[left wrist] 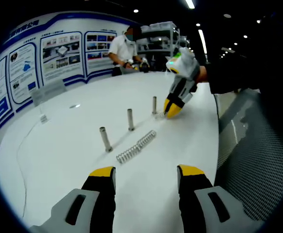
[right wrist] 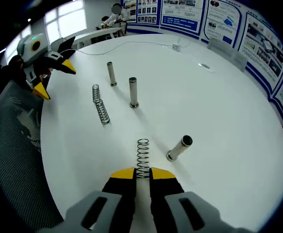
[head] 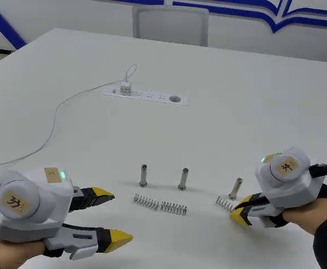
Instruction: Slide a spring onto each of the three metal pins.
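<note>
Bright, even overhead light washes the broad white desk; the short upright steel pins cast faint, soft shadows. Ceiling strip lamps glare in the left gripper view. Both gripper views bow at their edges.

A wide white table is carrying everything. Three metal pins are standing in a row towards its near edge: the left pin, the middle pin and the right pin. Two springs are lying end to end just in front of the first two pins. A third spring is lying beside the right pin. Farther back, towards the far edge, a white power strip is lying flat, with a small charger plugged in. Its cable is running towards the left edge.
</note>
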A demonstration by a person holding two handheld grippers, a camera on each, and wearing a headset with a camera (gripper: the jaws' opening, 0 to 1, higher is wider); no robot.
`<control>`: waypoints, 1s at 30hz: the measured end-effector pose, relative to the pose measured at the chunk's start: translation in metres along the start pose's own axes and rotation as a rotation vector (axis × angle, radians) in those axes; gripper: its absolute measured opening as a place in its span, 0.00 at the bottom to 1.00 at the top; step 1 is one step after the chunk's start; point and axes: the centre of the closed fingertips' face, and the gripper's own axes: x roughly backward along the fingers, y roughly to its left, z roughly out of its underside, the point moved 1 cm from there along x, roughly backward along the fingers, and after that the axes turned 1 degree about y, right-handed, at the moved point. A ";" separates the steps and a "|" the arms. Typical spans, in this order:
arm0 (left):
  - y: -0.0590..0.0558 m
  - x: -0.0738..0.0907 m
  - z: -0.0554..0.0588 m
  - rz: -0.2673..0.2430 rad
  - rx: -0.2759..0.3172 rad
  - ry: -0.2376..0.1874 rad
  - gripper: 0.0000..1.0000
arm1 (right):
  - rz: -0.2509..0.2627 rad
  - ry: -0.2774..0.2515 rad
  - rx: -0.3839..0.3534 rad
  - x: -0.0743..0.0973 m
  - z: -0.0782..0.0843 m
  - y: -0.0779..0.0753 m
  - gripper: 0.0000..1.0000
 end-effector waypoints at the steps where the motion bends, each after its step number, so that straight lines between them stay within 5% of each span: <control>1: -0.002 -0.001 -0.003 0.009 -0.009 -0.001 0.52 | -0.007 -0.008 0.004 0.001 -0.001 0.005 0.12; 11: -0.020 -0.018 -0.024 0.110 -0.102 0.006 0.47 | -0.108 -0.063 0.071 0.008 -0.022 0.055 0.12; 30: -0.054 -0.047 -0.038 0.269 -0.246 0.030 0.29 | -0.252 -0.080 0.307 0.018 -0.057 0.114 0.12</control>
